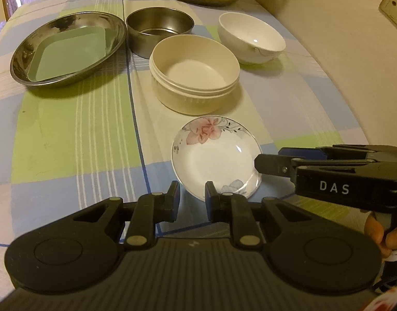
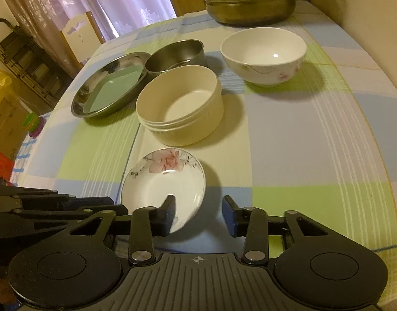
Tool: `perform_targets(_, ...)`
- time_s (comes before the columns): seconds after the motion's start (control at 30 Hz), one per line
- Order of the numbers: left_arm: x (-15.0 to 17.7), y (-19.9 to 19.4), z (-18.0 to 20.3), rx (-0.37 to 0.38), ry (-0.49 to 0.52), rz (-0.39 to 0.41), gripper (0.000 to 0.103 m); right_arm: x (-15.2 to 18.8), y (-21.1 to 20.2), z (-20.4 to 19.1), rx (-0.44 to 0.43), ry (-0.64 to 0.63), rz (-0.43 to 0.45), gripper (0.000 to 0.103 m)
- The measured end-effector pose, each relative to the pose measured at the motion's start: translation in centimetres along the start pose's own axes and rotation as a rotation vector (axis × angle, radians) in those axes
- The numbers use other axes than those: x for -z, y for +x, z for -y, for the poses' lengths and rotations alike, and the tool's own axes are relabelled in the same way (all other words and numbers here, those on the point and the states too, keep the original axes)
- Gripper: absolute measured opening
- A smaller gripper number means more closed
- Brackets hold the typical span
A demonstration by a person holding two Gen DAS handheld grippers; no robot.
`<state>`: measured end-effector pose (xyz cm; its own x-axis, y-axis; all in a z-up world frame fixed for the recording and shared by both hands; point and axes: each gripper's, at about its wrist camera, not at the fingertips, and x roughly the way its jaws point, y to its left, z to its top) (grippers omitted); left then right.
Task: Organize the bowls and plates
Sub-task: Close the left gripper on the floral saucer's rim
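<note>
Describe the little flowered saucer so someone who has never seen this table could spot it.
Start from the checked tablecloth and find the cream round container in the middle. Just in front of it, nearest the cameras, sits the small saucer. Alone among the dishes, it is shallow and white with a pink flower inside.

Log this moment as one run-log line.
left gripper: open, empty | right gripper: open, straddling near rim of floral saucer | saucer: flat on tablecloth

Both grippers tilt down at the small flowered dish (image 1: 216,155): the left gripper (image 1: 192,198) at its near rim, narrowly parted; the right gripper (image 2: 198,213) straddling its right edge, apart
</note>
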<state>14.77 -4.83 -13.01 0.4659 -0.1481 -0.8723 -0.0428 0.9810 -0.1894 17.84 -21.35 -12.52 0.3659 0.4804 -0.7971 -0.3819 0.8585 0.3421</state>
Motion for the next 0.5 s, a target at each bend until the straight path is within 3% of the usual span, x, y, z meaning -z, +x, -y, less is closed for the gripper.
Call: perform_targets(0.5, -0.6, 2.2, -0.2, -0.012, 0.003, -0.020, 0.016, -0.2, 2.2, 0.0, 0.022, -0.003, -0.025, 0.013)
